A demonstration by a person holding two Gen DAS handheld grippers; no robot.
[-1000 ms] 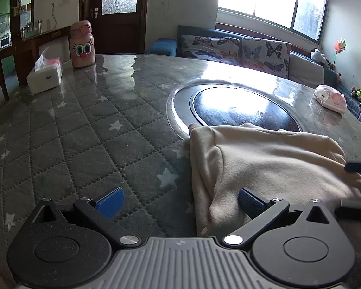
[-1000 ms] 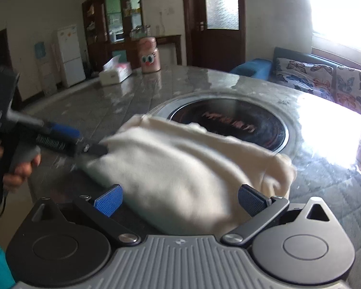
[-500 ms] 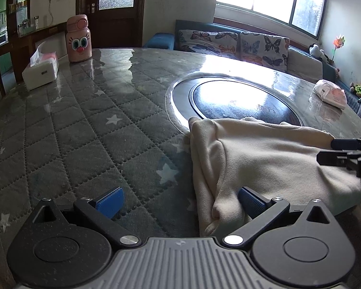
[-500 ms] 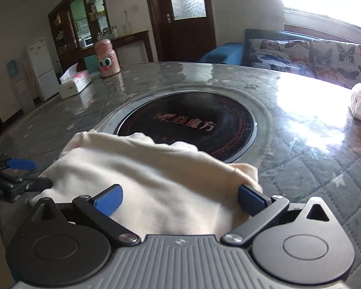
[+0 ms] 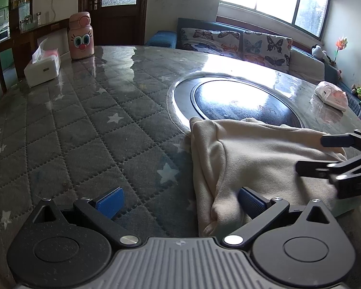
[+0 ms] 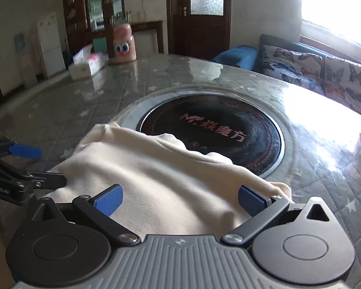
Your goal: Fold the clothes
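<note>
Left gripper (image 5: 180, 198) spread wide, nothing in it; its right finger pad (image 5: 251, 202) sits against the near-left corner of the cream garment (image 5: 264, 154), left pad over bare cloth. Right gripper (image 6: 180, 198) also spread wide, empty, garment's near edge lying between its fingers. Garment is a soft fleece-like bundle, already doubled over, on the quilted star tablecloth (image 5: 79, 130) at the near table edge, far edge overlapping the round cooktop (image 6: 211, 132) at 12 o'clock. Judged light, limp, thick, a bit slippery on the glossy cover; will sag and unfold if lifted from one point. Best grab: both near corners, pinching all layers. Far off at 10 o'clock: tissue box (image 5: 43, 63), pink bottle (image 5: 81, 36).
</note>
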